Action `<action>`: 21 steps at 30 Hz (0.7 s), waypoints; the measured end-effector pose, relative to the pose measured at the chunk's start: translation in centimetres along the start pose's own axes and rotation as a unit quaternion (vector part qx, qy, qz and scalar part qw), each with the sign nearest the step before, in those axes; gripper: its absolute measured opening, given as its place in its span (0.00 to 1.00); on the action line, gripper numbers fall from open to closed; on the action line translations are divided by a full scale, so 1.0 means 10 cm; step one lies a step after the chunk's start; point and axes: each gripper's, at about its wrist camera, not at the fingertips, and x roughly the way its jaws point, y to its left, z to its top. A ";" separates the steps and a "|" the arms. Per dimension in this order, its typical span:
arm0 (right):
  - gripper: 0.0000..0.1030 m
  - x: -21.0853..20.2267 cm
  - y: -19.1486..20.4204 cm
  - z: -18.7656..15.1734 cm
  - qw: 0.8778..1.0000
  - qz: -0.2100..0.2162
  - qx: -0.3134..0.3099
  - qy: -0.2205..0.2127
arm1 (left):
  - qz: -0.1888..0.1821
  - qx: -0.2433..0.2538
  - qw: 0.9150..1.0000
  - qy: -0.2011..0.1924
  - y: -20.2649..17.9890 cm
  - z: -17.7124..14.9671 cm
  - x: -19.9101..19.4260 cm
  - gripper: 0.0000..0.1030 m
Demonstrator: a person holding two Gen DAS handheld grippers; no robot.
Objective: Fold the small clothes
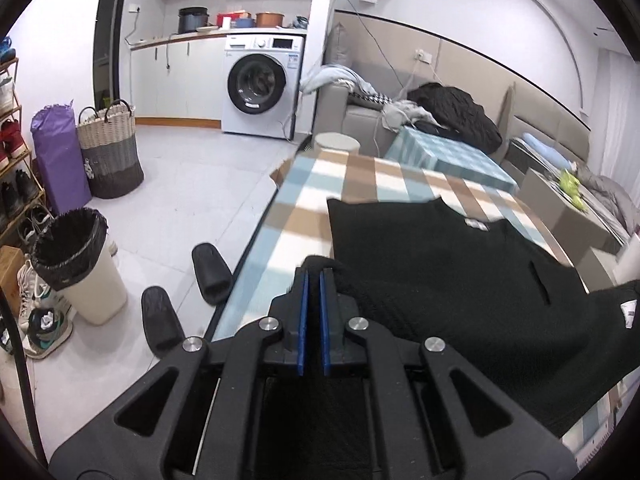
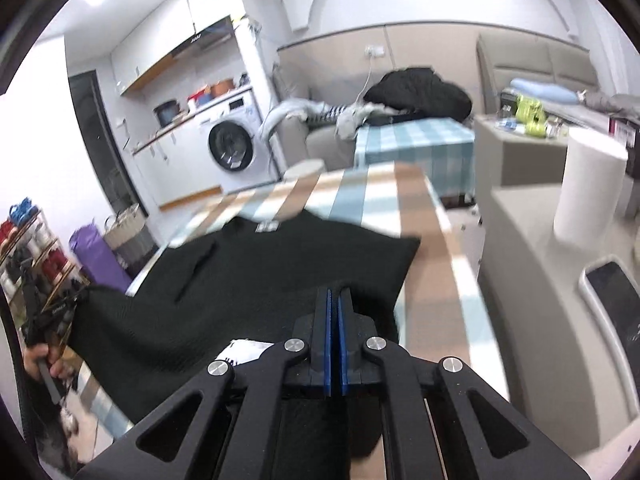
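Observation:
A black knit garment [image 1: 448, 276] lies spread on the checked tablecloth [image 1: 320, 196], its white neck label at the far edge. My left gripper [image 1: 314, 270] is shut on the garment's near left hem corner, lifted a little off the table. In the right wrist view the same garment [image 2: 256, 268] lies on the tablecloth [image 2: 432, 232], and my right gripper [image 2: 334, 292] is shut on its near right hem corner. The left gripper [image 2: 52, 312] also shows at the far left of that view, holding the other corner.
The table's left edge drops to a floor with black slippers [image 1: 210, 268], a lined bin [image 1: 80, 264] and a laundry basket [image 1: 110, 152]. A washing machine [image 1: 262, 84] stands behind. A sofa with clothes [image 1: 452, 108] lies beyond. A white cylinder [image 2: 588, 188] and a phone [image 2: 614, 296] sit to the right.

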 end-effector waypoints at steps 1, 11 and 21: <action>0.03 0.09 -0.02 0.03 1.000 -0.015 0.002 0.000 | 0.001 -0.002 1.000 0.002 -0.01 0.03 0.07 0.03; 0.10 0.85 -0.44 -0.19 0.985 -0.056 0.102 0.128 | 0.012 0.000 0.996 0.091 -0.03 -0.10 0.80 0.05; 0.42 0.54 -0.49 -0.57 0.980 0.031 0.118 0.158 | 0.018 -0.026 0.994 0.103 0.18 -0.31 0.65 0.41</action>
